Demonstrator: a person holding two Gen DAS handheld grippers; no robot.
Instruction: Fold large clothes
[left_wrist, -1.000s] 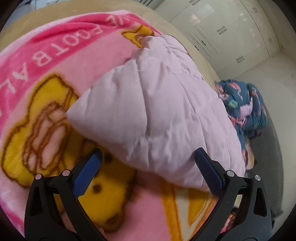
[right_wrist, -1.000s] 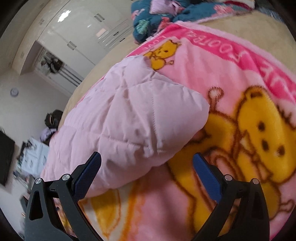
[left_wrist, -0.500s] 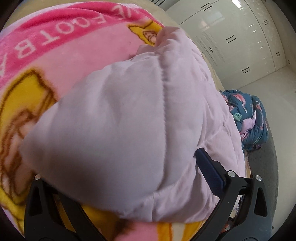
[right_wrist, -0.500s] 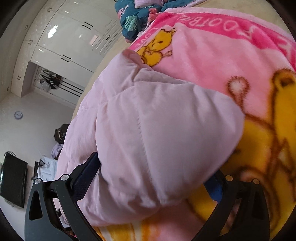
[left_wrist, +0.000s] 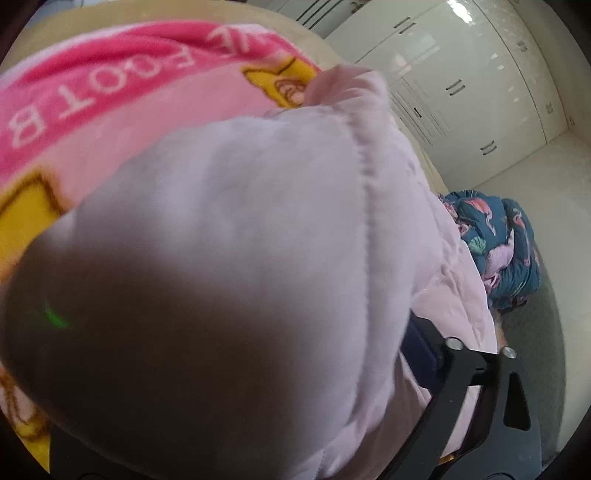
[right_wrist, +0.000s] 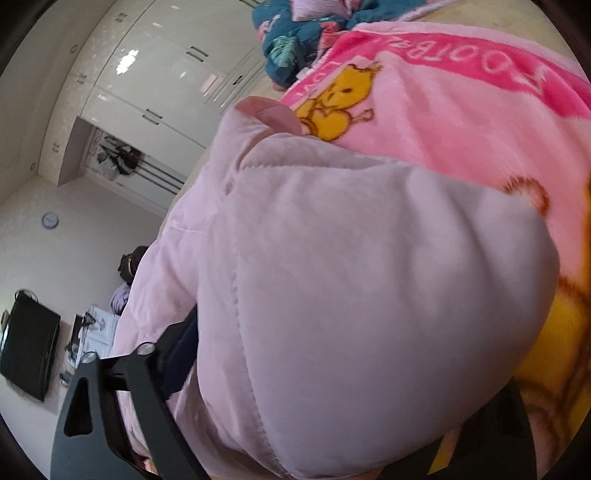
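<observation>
A pale pink quilted jacket (left_wrist: 229, 236) lies on a pink cartoon-bear blanket (left_wrist: 110, 96). In the left wrist view its padded corner fills the space between my left gripper's fingers (left_wrist: 424, 350); only the right finger shows, the left one is hidden under fabric. In the right wrist view the jacket (right_wrist: 369, 295) likewise sits between my right gripper's fingers (right_wrist: 177, 354); only the left finger shows. Both pairs of jaws stand wide apart around the jacket's corners. The blanket (right_wrist: 461, 122) shows beyond.
A crumpled dark blue patterned garment (left_wrist: 502, 243) lies at the bed's far edge, also in the right wrist view (right_wrist: 295, 40). White wardrobe doors (left_wrist: 461, 66) stand behind. A black TV (right_wrist: 29, 354) is on the far wall.
Both grippers have moved forward onto the jacket. Its padded corners now lie between the open fingers and hide one finger of each gripper.
</observation>
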